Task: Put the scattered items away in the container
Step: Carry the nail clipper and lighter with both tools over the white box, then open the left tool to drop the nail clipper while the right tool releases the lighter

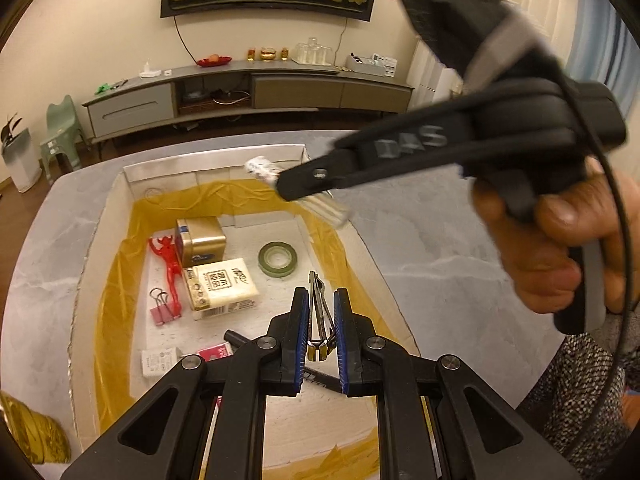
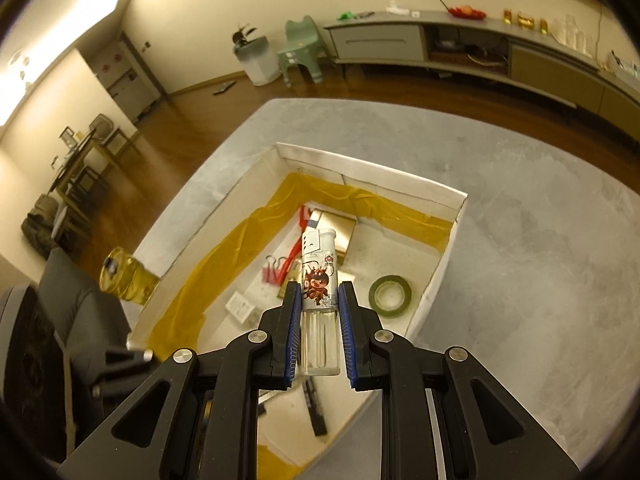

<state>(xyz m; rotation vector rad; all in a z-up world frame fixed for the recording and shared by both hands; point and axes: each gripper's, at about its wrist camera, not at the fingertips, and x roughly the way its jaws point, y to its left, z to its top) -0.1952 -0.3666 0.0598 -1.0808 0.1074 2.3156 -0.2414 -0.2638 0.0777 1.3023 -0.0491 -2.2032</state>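
A white cardboard box (image 1: 100,216) lined with yellow film sits on the grey table. My left gripper (image 1: 321,296) hovers over its near end, shut on a metal nail clipper (image 1: 318,312) that points forward between the blue pads. The right gripper (image 1: 292,186) reaches in from the right above the box's far side, held by a hand (image 1: 560,248). In the right wrist view the right gripper (image 2: 319,288) is shut on a clear lighter (image 2: 320,256) with a cartoon print, standing upright over the box (image 2: 440,276).
Inside the box lie a gold tin (image 1: 200,240), a red figure (image 1: 170,264), a tissue pack (image 1: 224,288), a pink binder clip (image 1: 164,308), a green tape roll (image 1: 278,258) and a black marker (image 2: 316,412). A gold jar (image 2: 124,280) stands beside the box's left wall.
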